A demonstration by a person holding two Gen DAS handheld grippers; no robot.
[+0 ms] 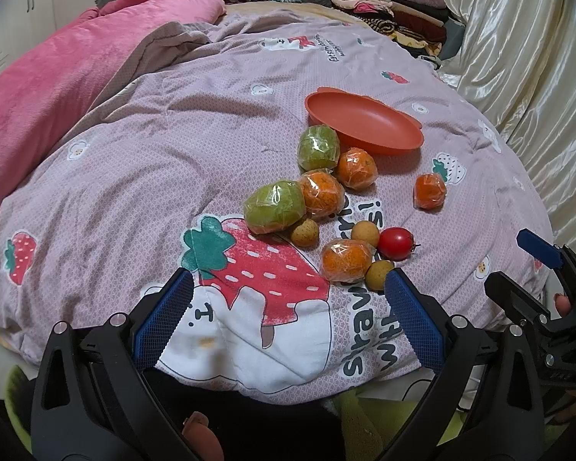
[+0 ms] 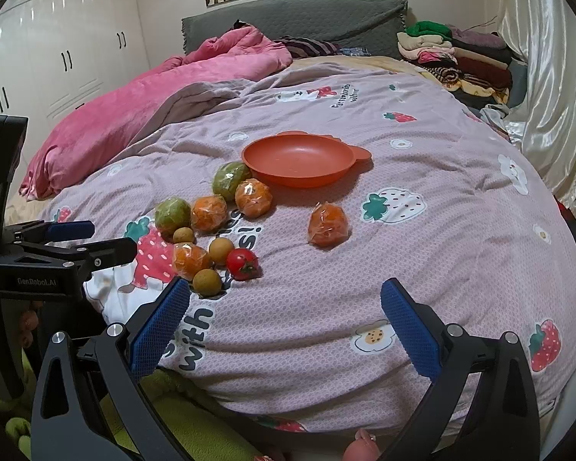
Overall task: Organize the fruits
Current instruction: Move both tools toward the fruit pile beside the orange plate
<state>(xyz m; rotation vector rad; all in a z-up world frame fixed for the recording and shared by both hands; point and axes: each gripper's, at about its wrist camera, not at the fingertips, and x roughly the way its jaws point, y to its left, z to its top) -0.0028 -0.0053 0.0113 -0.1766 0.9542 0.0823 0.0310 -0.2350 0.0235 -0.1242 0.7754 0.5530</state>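
Both the left gripper and the right gripper hang with fingers spread wide, holding nothing. The fruits — wrapped oranges, green ones, small brown ones, a tomato — lie loose on the quilt, just beside the bare orange dish.

I see crinkly glossy film around the oranges, a matt plastic plate, a soft cloth quilt (printed), and shiny satin curtains.
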